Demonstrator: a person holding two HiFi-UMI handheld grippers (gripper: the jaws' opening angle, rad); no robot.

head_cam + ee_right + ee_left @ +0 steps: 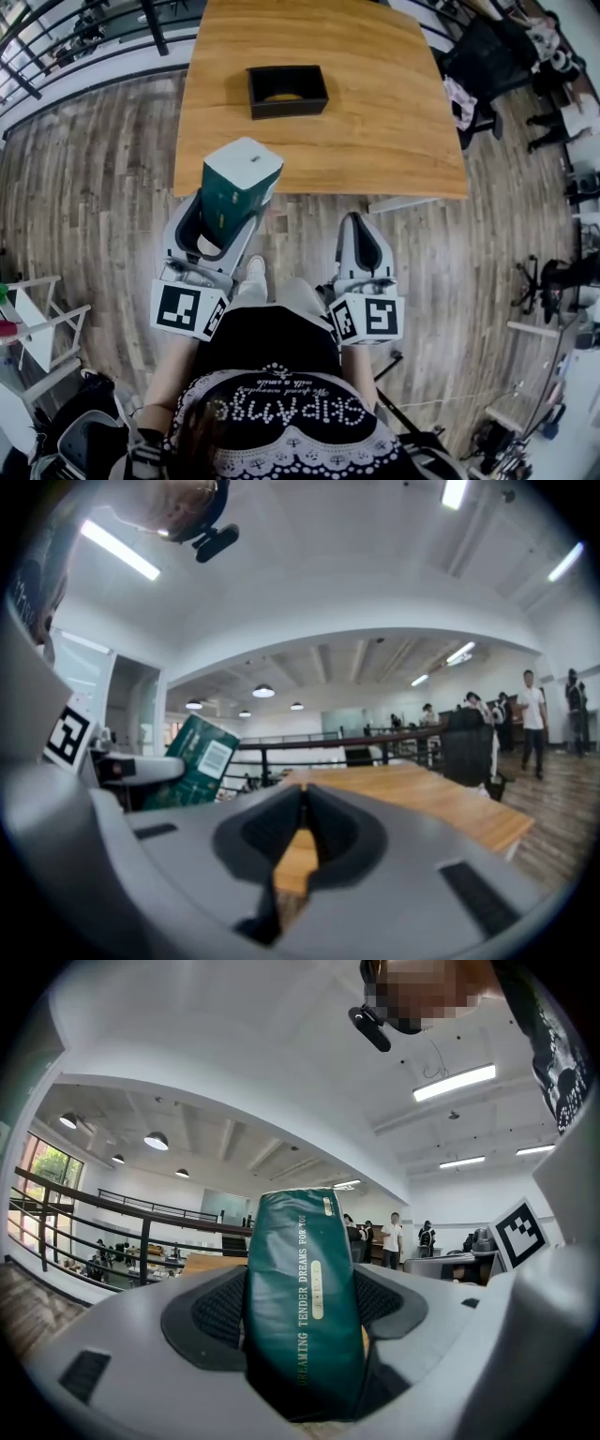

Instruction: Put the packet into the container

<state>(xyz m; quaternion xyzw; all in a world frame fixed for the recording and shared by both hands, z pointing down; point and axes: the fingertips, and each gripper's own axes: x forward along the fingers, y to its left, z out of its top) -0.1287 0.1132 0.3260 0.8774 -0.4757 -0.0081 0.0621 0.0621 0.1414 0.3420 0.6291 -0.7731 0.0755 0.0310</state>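
My left gripper (pixel 228 208) is shut on a dark green packet (pixel 238 188) with a white end, held upright just short of the wooden table's near edge. In the left gripper view the green packet (pixel 306 1307) stands clamped between the jaws (pixel 300 1312). A black open container (pixel 287 90) sits near the middle of the table (pixel 394 122), well beyond the packet, with something yellowish inside. My right gripper (pixel 360 242) hangs shut and empty over the floor, right of the left one. The right gripper view has its jaws (pixel 302 827) closed and the packet (pixel 192 761) at left.
The table's near edge (pixel 319 192) lies just ahead of both grippers. A black chair (pixel 483 61) with clothes stands at the table's right side. A railing (pixel 56 42) runs at far left. White shelving (pixel 33 323) stands on the wooden floor at my left. People stand far off.
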